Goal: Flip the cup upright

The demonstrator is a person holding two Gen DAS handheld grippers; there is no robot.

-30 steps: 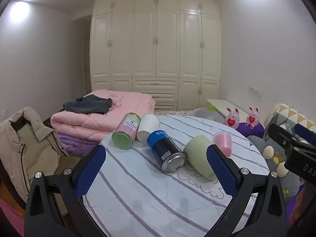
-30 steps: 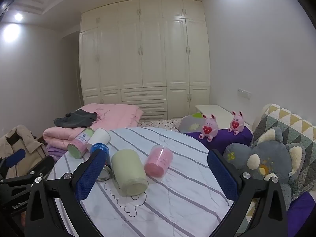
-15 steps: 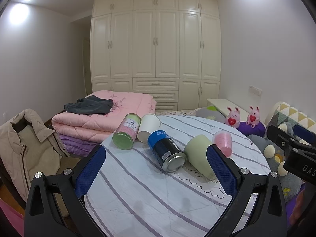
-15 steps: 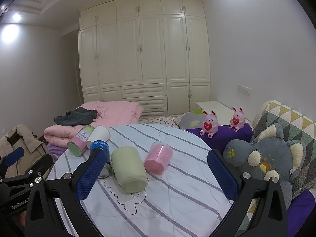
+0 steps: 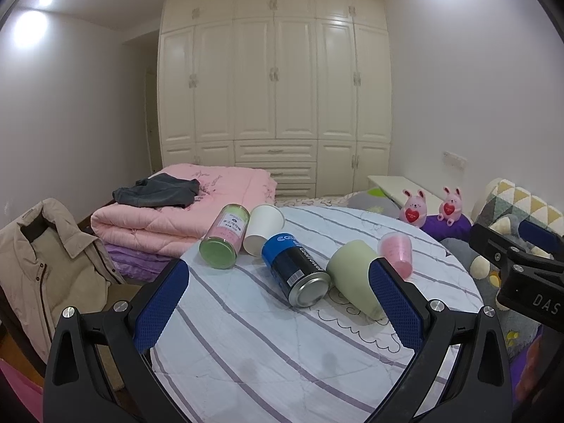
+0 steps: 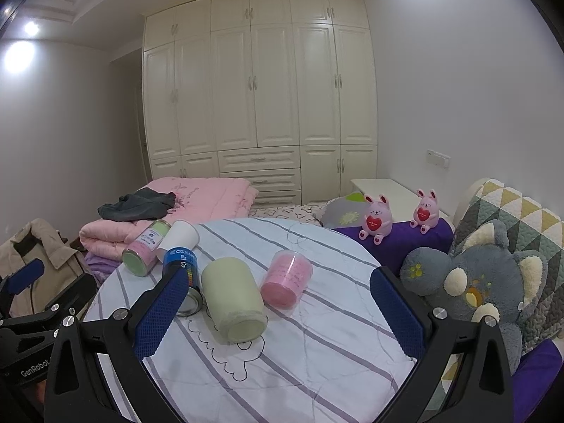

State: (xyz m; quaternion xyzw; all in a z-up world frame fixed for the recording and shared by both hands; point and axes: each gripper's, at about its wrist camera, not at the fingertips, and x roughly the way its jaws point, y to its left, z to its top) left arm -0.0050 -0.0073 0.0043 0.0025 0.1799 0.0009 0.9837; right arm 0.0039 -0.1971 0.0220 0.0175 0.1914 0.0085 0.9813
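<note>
Several containers lie on their sides on a round table with a striped cloth (image 5: pixel 282 352): a pale green cup (image 5: pixel 352 278) (image 6: pixel 232 299), a pink plastic cup (image 5: pixel 396 252) (image 6: pixel 287 278), a white paper cup (image 5: pixel 262 234) (image 6: pixel 179 236), a blue can (image 5: pixel 296 271) (image 6: pixel 181 264) and a green-lidded pink jar (image 5: pixel 224 238) (image 6: pixel 144 248). My left gripper (image 5: pixel 278 306) is open and empty, held above the near part of the table. My right gripper (image 6: pixel 275 310) is open and empty, in front of the green and pink cups.
A folded pink quilt (image 5: pixel 176 211) with dark clothes lies behind the table. A beige jacket (image 5: pixel 42 264) hangs at the left. A grey plush toy (image 6: pixel 476 282), purple cushion and two pink bunny figures (image 6: pixel 377 216) stand at the right. White wardrobes fill the back wall.
Both views have shifted slightly; the table and cups sit a little lower and closer in the right wrist view. Nothing on the table has moved. Both grippers stay open.
</note>
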